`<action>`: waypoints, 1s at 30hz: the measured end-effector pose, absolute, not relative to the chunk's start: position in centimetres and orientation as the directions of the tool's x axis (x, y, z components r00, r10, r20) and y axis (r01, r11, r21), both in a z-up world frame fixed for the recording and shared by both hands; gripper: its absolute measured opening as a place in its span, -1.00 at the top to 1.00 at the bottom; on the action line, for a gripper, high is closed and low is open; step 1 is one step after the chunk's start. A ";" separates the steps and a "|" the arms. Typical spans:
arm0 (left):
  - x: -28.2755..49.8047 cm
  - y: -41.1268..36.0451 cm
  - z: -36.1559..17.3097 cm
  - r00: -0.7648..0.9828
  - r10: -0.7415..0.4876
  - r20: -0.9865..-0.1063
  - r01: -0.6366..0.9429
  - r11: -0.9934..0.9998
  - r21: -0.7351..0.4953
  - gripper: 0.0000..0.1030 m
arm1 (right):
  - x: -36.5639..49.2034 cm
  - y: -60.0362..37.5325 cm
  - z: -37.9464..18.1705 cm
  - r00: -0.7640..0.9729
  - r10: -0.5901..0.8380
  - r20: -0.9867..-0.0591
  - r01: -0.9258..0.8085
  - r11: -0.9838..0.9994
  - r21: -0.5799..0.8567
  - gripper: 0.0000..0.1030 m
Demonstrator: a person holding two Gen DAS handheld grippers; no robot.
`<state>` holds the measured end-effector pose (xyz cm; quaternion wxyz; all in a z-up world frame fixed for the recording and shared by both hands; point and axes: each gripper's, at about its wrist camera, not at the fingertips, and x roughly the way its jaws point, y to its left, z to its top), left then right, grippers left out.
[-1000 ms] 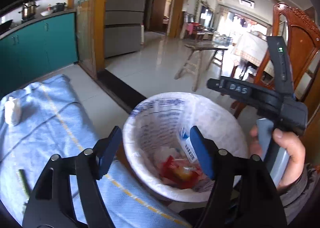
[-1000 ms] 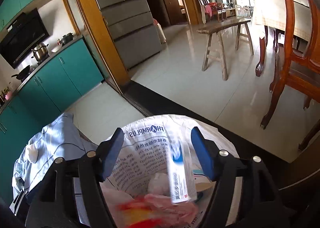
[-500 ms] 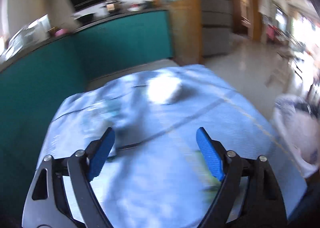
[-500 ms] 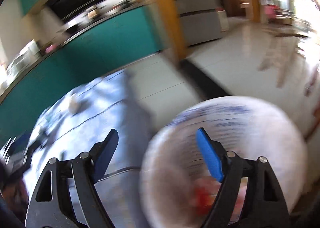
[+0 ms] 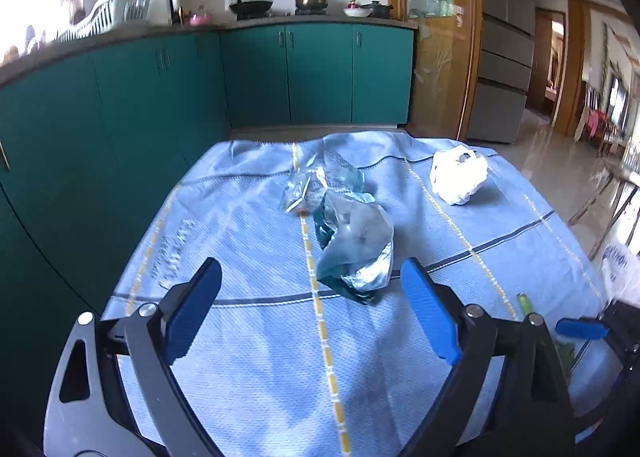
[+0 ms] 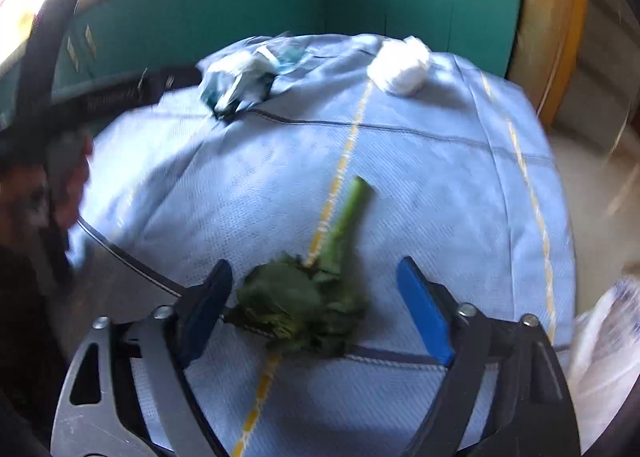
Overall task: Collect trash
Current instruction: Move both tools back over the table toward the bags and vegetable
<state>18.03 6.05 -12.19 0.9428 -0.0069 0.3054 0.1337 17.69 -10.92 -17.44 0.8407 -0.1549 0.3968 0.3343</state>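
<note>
Both grippers swung from bin to table, jaws opening wide, empty; vegetable stalk points away.

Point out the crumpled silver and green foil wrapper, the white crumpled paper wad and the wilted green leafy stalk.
Crumpled silver and green foil wrapper [image 5: 356, 249]: left wrist view, shiny middle.
White crumpled paper wad [image 5: 458, 177]: left wrist view, centre.
Wilted green leafy stalk [image 6: 300, 301]: right wrist view, leafy head.

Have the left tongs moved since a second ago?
Yes. The left tongs swung away from the lined bin to face the blue tablecloth and green cabinets.
</note>
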 end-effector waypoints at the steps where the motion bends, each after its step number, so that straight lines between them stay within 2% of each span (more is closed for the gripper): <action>1: 17.9 5.6 -12.2 0.779 0.257 -0.572 -0.254 0.963 0.086 -0.79 | 17.6 -10.7 -17.4 0.449 0.453 -0.770 -0.695 0.719 0.017 -0.62; 3: 17.7 5.0 -12.1 0.780 0.271 -0.565 -0.246 0.962 0.121 -0.79 | 17.8 -10.5 -17.4 0.455 0.447 -0.770 -0.691 0.723 0.011 -0.59; 5: 17.8 4.8 -12.2 0.779 0.272 -0.566 -0.237 0.962 0.135 -0.79 | 18.0 -10.7 -17.1 0.458 0.456 -0.763 -0.689 0.724 0.019 -0.31; 7: 17.8 4.6 -12.2 0.777 0.269 -0.569 -0.233 0.963 0.136 -0.79 | 18.7 -11.0 -16.8 0.459 0.464 -0.758 -0.675 0.737 0.042 0.20; 8: 17.8 4.6 -12.1 0.777 0.267 -0.570 -0.233 0.963 0.135 -0.79 | 19.0 -11.3 -16.7 0.458 0.468 -0.756 -0.664 0.745 0.059 0.31; 10: 17.9 4.6 -12.2 0.774 0.262 -0.576 -0.233 0.964 0.125 -0.79 | 19.7 -12.0 -16.6 0.465 0.469 -0.751 -0.632 0.770 0.089 0.68; 13: 18.1 5.0 -12.3 0.767 0.248 -0.592 -0.238 0.966 0.097 -0.79 | 20.6 -13.1 -15.8 0.508 0.480 -0.715 -0.579 0.805 0.128 0.76; 18: 18.3 6.0 -12.6 0.754 0.227 -0.616 -0.267 0.963 0.027 -0.79 | 21.9 -15.5 -14.4 0.585 0.501 -0.638 -0.476 0.849 0.230 0.77; 21: 18.4 6.6 -12.8 0.749 0.205 -0.629 -0.273 0.962 -0.011 -0.79 | 23.1 -16.6 -14.8 0.561 0.517 -0.646 -0.429 0.850 0.307 0.76; 23: 18.6 6.7 -12.9 0.746 0.197 -0.636 -0.276 0.961 -0.026 -0.83 | 23.5 -17.0 -15.0 0.552 0.519 -0.653 -0.404 0.851 0.336 0.61; 25: 19.1 6.8 -12.9 0.742 0.186 -0.644 -0.275 0.961 -0.040 -0.85 | 23.3 -17.3 -14.7 0.564 0.512 -0.647 -0.395 0.856 0.333 0.19; 27: 20.1 6.9 -12.9 0.741 0.180 -0.647 -0.277 0.959 -0.051 -0.85 | 22.9 -17.4 -14.3 0.582 0.509 -0.635 -0.395 0.859 0.327 -0.14; 28: 20.7 6.9 -12.8 0.741 0.177 -0.648 -0.276 0.960 -0.054 -0.85 | 22.6 -17.5 -14.1 0.585 0.514 -0.628 -0.400 0.856 0.328 -0.22; 30: 22.3 6.9 -12.6 0.737 0.167 -0.655 -0.268 0.962 -0.057 -0.85 | 22.3 -17.4 -14.0 0.578 0.527 -0.623 -0.418 0.847 0.329 -0.25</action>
